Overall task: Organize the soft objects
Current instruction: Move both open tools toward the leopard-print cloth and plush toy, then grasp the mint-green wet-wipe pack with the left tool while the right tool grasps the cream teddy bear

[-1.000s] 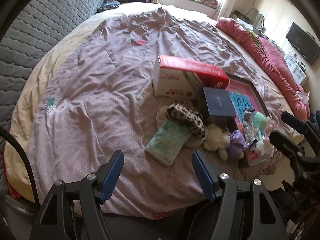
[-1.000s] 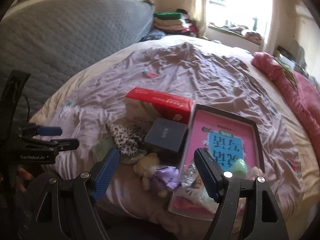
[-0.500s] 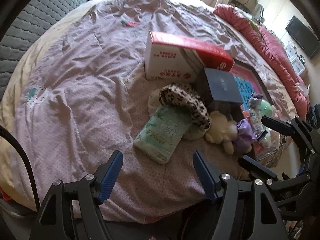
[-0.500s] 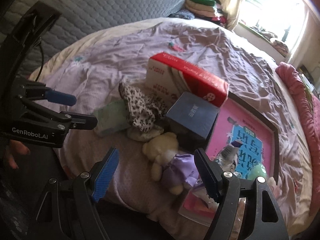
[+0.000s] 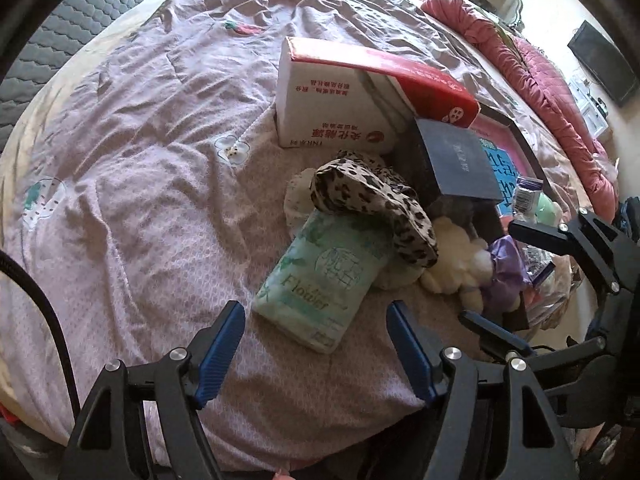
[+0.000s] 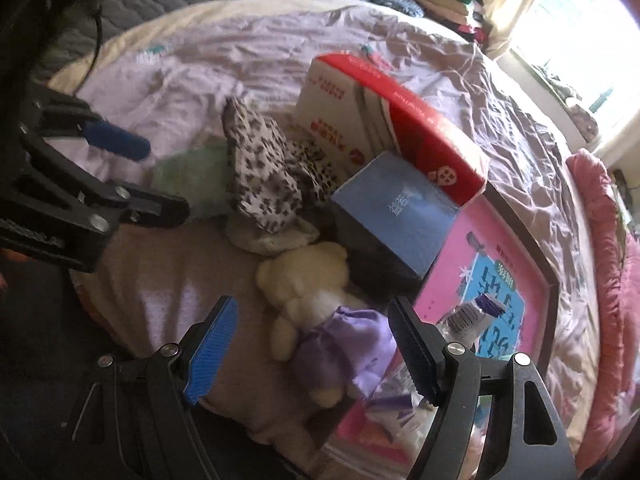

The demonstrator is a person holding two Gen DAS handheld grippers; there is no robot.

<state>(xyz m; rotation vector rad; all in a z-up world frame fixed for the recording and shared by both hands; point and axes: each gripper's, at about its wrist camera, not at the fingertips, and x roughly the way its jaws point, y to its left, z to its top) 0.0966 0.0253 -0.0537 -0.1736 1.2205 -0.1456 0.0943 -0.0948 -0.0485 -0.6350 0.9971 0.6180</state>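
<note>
left gripper (image 5: 312,348) sat lower centre, jaws wide and empty, lined up on the green tissue pack (image 5: 324,280) just ahead, likely first pick | leopard cloth (image 5: 376,204) draped over pack's far end, centre | right gripper (image 6: 312,356) lower centre, spread and empty, straddling the plush bear (image 6: 308,280) beside the dark box (image 6: 396,216)

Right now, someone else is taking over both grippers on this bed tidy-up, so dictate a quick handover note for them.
Left gripper: jaws open, empty, just short of the green tissue pack.
Right gripper: jaws open, empty, around the cream teddy bear in its purple dress.
Leopard-print cloth lies over the tissue pack's far end, beside the red and white box and the dark box.
Done: nothing grasped yet.
Left: pick up and sort every soft item.
</note>
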